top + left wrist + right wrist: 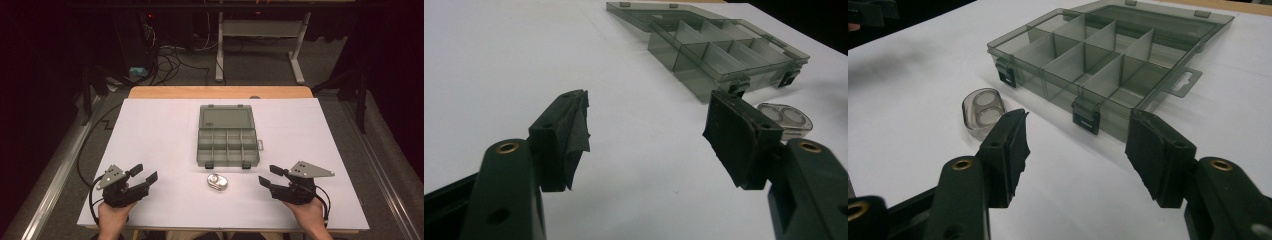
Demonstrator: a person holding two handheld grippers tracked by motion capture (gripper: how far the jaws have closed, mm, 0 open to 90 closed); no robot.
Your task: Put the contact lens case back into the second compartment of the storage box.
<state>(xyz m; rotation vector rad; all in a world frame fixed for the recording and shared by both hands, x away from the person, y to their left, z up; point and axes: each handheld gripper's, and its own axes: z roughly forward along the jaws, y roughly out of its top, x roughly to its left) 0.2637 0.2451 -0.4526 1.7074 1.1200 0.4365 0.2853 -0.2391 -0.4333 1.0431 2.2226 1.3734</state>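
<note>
1. Left gripper view: the left gripper [646, 142] is being held with its fingers [569, 135] spread wide, nothing between them, bare white surface [499, 65] being seen through the gap.
2. Right gripper view: the right gripper [1075, 150] is likewise being held with its fingers [1155, 155] wide apart and empty, above the surface.
3. High view: the left gripper [142, 175] is being seen near the surface's front left corner, the right gripper [267, 176] near the front right, both pointing inward and both gripped by a hand [112, 212] from below.
4. A small clear capsule case [217, 182] is lying on the surface between the two grippers, nearer the right one, touched by neither; two round shapes are being shown inside it.
5. Just behind it, a grey compartment box [228, 141] is standing open in the middle of the surface, its lid [225, 117] laid flat at the far side and two dark latches facing the person.
</note>
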